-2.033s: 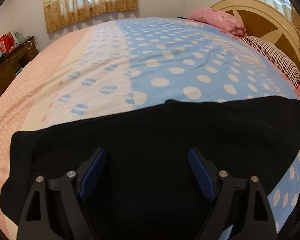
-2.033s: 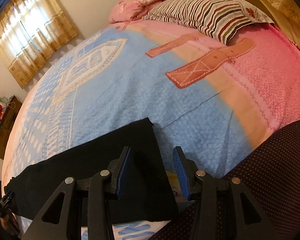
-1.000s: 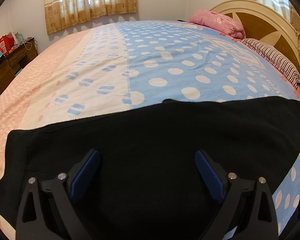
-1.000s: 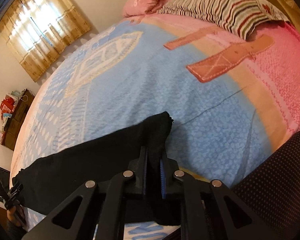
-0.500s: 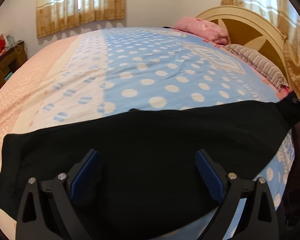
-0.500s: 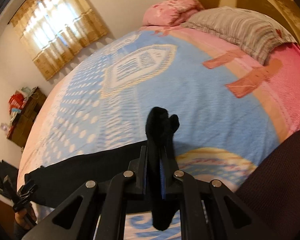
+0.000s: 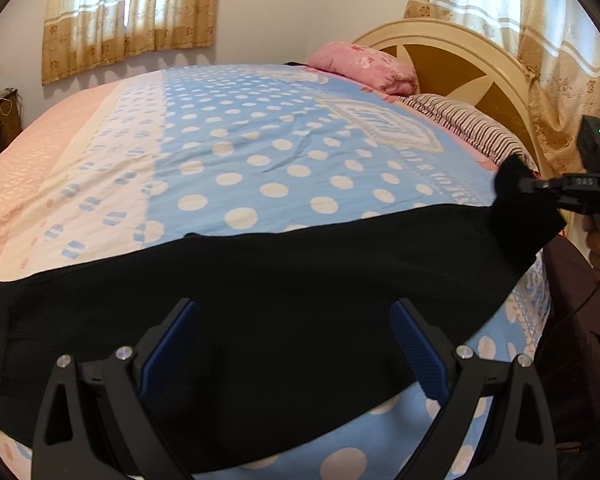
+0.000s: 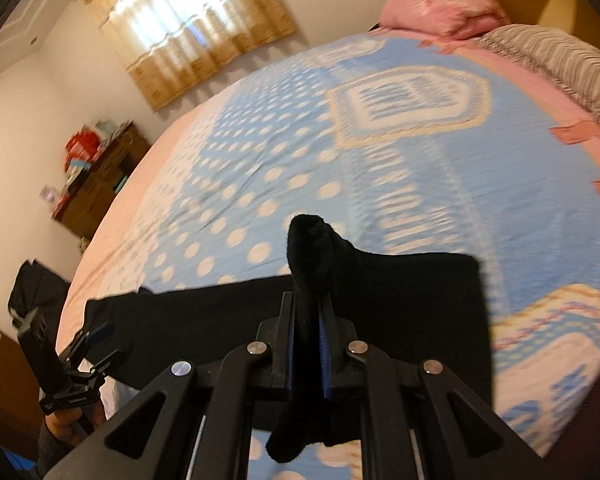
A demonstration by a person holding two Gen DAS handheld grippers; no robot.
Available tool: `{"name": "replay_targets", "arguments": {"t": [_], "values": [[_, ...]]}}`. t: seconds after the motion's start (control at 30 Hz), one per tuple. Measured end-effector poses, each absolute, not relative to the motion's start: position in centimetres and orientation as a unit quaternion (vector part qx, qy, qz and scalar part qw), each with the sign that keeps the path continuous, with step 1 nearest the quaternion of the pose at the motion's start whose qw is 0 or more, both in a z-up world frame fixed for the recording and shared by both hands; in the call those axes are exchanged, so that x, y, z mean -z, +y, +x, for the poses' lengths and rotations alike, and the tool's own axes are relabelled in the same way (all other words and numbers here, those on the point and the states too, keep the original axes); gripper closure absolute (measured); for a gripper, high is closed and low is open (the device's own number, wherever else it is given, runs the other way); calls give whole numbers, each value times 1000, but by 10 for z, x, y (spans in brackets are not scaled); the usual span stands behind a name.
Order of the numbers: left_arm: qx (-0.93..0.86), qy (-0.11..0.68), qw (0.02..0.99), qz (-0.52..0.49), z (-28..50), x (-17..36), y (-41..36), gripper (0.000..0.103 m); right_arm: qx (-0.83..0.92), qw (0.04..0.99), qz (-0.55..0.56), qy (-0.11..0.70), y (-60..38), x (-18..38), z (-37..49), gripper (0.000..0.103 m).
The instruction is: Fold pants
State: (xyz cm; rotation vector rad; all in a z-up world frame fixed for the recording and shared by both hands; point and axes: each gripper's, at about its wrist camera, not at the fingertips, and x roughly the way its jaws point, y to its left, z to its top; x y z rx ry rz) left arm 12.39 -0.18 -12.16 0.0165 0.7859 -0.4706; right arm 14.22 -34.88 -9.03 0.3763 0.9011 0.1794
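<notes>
Black pants [image 7: 260, 300] lie stretched across the near edge of the bed. My left gripper [image 7: 294, 344] is open, its blue pads over the pants' middle, holding nothing. My right gripper [image 8: 306, 320] is shut on the pants' right end [image 8: 312, 248] and holds it lifted off the bed; a bunch of cloth sticks up past the fingertips and some hangs below. In the left wrist view the right gripper [image 7: 536, 188] shows at the far right with the raised end [image 7: 516, 208]. In the right wrist view the left gripper [image 8: 96, 340] shows at the lower left.
The bed has a blue polka-dot and pink cover [image 7: 260, 140]. A pink pillow [image 7: 364, 66] and a striped pillow [image 7: 464, 128] lie by the headboard [image 7: 460, 60]. A wooden dresser [image 8: 100, 176] stands by the far wall under a curtained window [image 7: 128, 8].
My right gripper closed on the pants' right end and lifted it off the bed, swinging leftward. My left gripper opened wider and stayed over the middle of the pants.
</notes>
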Motion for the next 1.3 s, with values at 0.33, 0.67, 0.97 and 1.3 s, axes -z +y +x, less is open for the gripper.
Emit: {"name": "replay_targets", "arguments": {"t": [0.33, 0.67, 0.97, 1.3], "values": [[239, 383, 892, 5, 125, 123, -12, 5, -136, 859, 164, 466, -281, 128, 165, 93], [283, 392, 875, 1, 123, 122, -44, 5, -182, 840, 165, 483, -271, 156, 168, 57], [337, 421, 841, -48, 136, 129, -84, 7, -198, 858, 239, 408, -335, 135, 129, 42], [373, 451, 811, -23, 147, 136, -150, 33, -142, 887, 302, 318, -389, 134, 111, 42]]}}
